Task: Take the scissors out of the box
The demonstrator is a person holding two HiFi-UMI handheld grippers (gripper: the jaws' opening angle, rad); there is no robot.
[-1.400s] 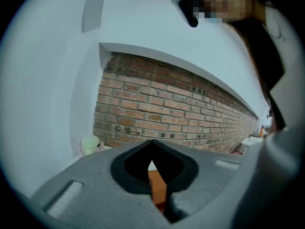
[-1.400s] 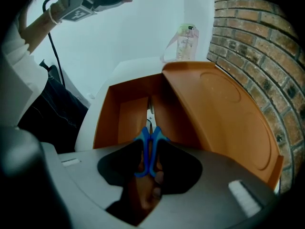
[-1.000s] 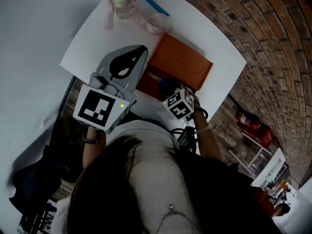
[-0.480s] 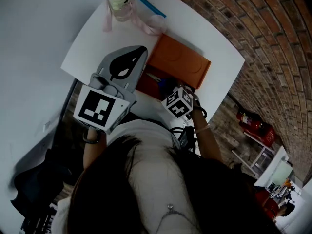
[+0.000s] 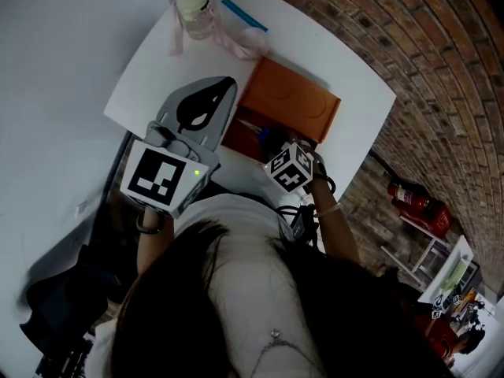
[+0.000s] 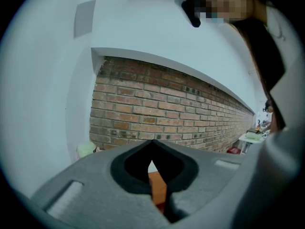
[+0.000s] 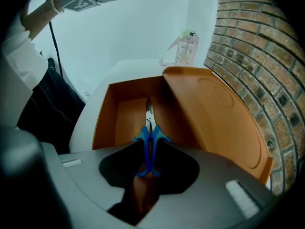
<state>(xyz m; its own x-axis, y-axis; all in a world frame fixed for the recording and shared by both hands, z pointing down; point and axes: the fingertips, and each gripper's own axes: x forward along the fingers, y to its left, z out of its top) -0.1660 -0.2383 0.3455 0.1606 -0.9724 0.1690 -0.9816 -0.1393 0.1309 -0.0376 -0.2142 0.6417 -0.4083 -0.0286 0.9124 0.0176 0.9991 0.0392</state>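
An orange box [image 7: 119, 123] stands open on the white table [image 5: 157, 61], its lid [image 7: 214, 109] leaning back to the right. Blue-handled scissors [image 7: 150, 132] lie inside, blades pointing away from me. My right gripper [image 7: 148, 149] points steeply down into the box. Its jaws are closing, and the blue handles sit between the dark pads with no gap showing. In the head view its marker cube [image 5: 293, 168] hides the jaws. My left gripper [image 5: 224, 85] hovers level left of the box, shut and holding nothing.
A jar [image 5: 197, 10] tied with pink ribbon and a blue strip [image 5: 242, 14] lie at the table's far end. A brick wall [image 5: 441, 69] runs along the right. A red fire extinguisher [image 5: 413, 199] sits on the floor. Dark cloth [image 7: 52, 109] hangs left of the table.
The head camera has shifted slightly. Both grippers and the box stay where they were.
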